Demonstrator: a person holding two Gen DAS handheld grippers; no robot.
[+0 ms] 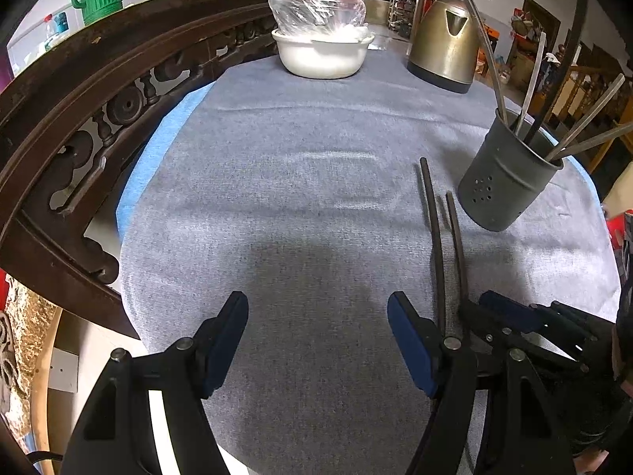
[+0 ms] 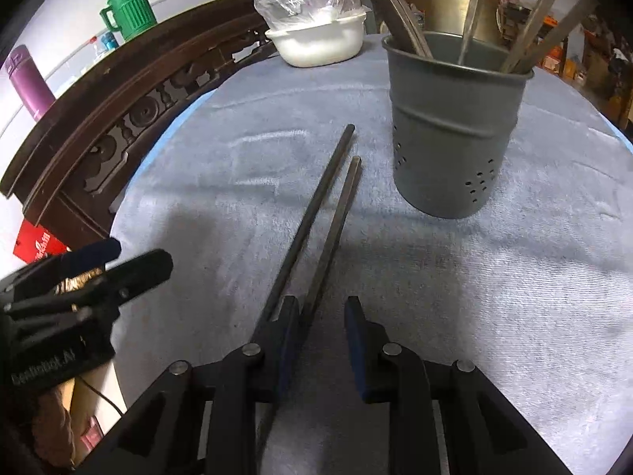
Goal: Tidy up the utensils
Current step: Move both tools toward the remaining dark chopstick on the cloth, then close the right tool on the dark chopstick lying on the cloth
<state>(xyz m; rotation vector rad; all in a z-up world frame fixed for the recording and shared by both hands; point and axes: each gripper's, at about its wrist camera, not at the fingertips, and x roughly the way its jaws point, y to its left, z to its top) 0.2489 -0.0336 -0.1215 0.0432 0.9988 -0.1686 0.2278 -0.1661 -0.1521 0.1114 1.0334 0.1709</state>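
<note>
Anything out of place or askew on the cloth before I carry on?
Two dark chopsticks lie loose on the grey cloth beside the grey utensil holder, which already holds the others. Their far tips are uneven, one reaching further than the other. One runs between the right gripper fingers. Nothing looks spilled or broken.

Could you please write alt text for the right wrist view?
The right hand-held gripper hovers with open jaws over two dark chopsticks lying on a grey cloth. A grey holder with utensils stands beyond; the left hand-held gripper is at left.
</note>
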